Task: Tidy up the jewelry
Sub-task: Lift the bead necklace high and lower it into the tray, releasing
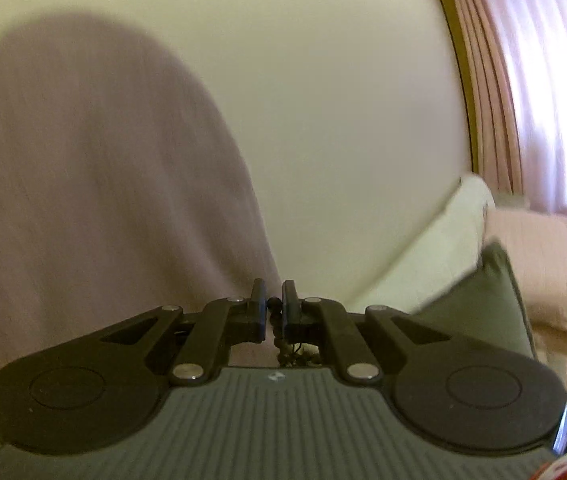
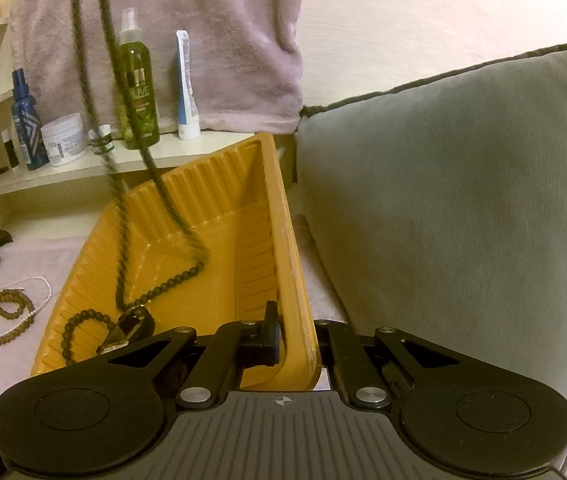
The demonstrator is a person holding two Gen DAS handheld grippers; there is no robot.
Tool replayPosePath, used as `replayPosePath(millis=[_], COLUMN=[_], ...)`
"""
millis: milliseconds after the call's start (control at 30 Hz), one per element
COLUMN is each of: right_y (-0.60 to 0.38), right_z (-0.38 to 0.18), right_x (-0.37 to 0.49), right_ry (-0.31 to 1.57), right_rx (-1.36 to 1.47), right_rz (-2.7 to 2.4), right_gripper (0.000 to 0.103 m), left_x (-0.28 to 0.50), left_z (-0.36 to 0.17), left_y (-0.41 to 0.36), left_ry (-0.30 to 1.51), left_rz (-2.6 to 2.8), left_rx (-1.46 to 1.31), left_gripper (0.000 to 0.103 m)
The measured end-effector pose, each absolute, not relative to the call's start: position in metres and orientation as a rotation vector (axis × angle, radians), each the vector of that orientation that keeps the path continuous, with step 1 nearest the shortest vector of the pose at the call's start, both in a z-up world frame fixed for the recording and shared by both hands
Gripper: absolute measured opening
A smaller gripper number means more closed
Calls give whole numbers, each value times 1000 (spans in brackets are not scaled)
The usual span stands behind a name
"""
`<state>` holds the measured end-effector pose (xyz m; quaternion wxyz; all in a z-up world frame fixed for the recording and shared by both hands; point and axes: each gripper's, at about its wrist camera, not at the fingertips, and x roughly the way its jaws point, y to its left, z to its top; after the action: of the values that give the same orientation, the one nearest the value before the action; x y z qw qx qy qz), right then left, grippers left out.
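Now the left tongs [image 1: 273,308] pinch a dark bead necklace [image 2: 123,216], its long loop dangling into the tilted yellow tray [image 2: 211,248], tail end already resting at the tray's seven o'clock beside a beaded bracelet [image 2: 79,328]. Right tongs [image 2: 297,336] clamp the tray's near rim at five o'clock. My call: lower slowly so the strand coils inside, not over the wall, while more jewelry [image 2: 3,308] waits on the cloth at nine o'clock.

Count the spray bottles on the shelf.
2: the blue spray bottle stands at the left, the green spray bottle right of the white jar. More may hide off-frame.
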<state>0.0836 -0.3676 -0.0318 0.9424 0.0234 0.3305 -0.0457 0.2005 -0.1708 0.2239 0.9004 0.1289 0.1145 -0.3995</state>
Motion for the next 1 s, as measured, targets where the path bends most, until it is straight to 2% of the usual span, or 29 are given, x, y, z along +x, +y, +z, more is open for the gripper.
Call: replayPosePath(millis=[267, 467, 667, 900, 933, 967, 1000], right_y=[-369, -370, -370, -371, -371, -371, -371], right_z=[-33, -33, -35, -36, -36, -36, -36], right_x=[86, 86, 87, 87, 88, 87, 87], right_ry=[684, 689, 693, 697, 697, 697, 698], right_rx=[49, 52, 51, 52, 53, 52, 51], right_rz=[-91, -91, -92, -93, -92, -92, -92], right_gripper=[5, 5, 5, 5, 5, 5, 5], left_x=[229, 247, 249, 253, 254, 254, 253], left_z=[121, 66, 30, 17, 17, 17, 19], left_y=[-194, -199, -192, -189, -187, -186, -184], left_ry=[485, 625, 702, 736, 730, 725, 721], left_rz=[-830, -827, -811, -828, -836, -843, -848], left_rx=[280, 287, 271, 244, 238, 235, 235], left_gripper=[6, 6, 6, 7, 11, 20, 23])
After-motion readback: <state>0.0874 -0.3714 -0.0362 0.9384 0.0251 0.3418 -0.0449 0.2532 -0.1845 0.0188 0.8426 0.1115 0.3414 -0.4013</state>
